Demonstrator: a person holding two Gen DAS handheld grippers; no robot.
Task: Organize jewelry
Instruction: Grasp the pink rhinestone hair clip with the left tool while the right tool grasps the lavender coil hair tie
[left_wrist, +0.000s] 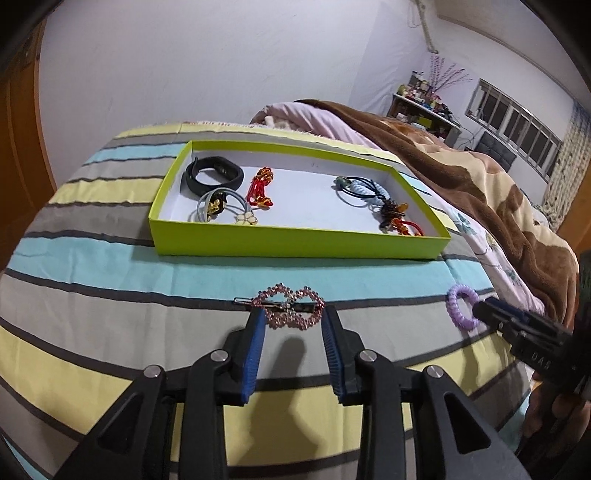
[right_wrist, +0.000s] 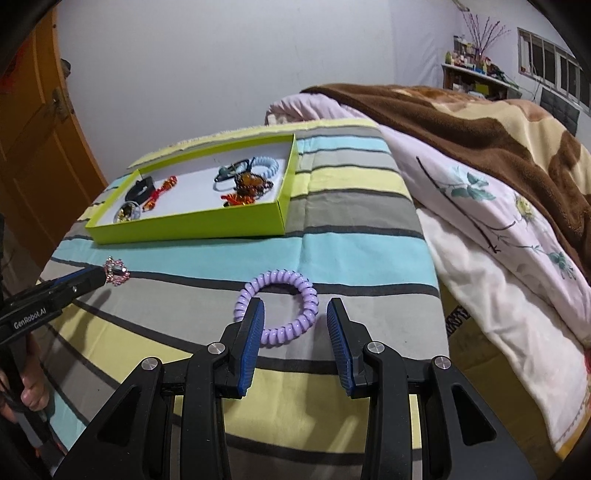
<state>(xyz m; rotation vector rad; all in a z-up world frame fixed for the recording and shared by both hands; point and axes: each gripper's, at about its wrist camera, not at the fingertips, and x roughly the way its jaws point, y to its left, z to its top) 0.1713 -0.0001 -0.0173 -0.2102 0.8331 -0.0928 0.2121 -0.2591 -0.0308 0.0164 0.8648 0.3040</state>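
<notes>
Two pieces are still outside the shallow lime-green cardboard tray (left_wrist: 295, 243), which sits in the upper middle of the left wrist view on the striped bedspread (left_wrist: 110, 258) and already holds hair ties, a black band and beaded pieces.

The pink rhinestone double-heart hair clip (left_wrist: 290, 308) lies on a grey stripe at lower centre of the left wrist view, just at the tips of the left gripper (left_wrist: 293, 317). Its jaws stand apart with the clip between their tips, one pad at each heart; whether the pads already touch the stones I cannot tell, and nothing is clamped. The clip looks light and rigid, a metal bar under set stones. The stones are probably slippery and could chip, so pinching across the central metal bar seems safer than squeezing the heart outlines.

The lilac plastic spiral coil hair tie (right_wrist: 277, 308) lies at centre of the right wrist view, in front of the right gripper (right_wrist: 295, 314). Its jaws are wide and empty; the left pad overlaps the ring's near-left side, while the right pad stands beside the ring. The coil should be light, springy and smooth, so it may squirm under pressure. Closing on one side of the ring, across the coil's thickness, looks the surest hold.
</notes>
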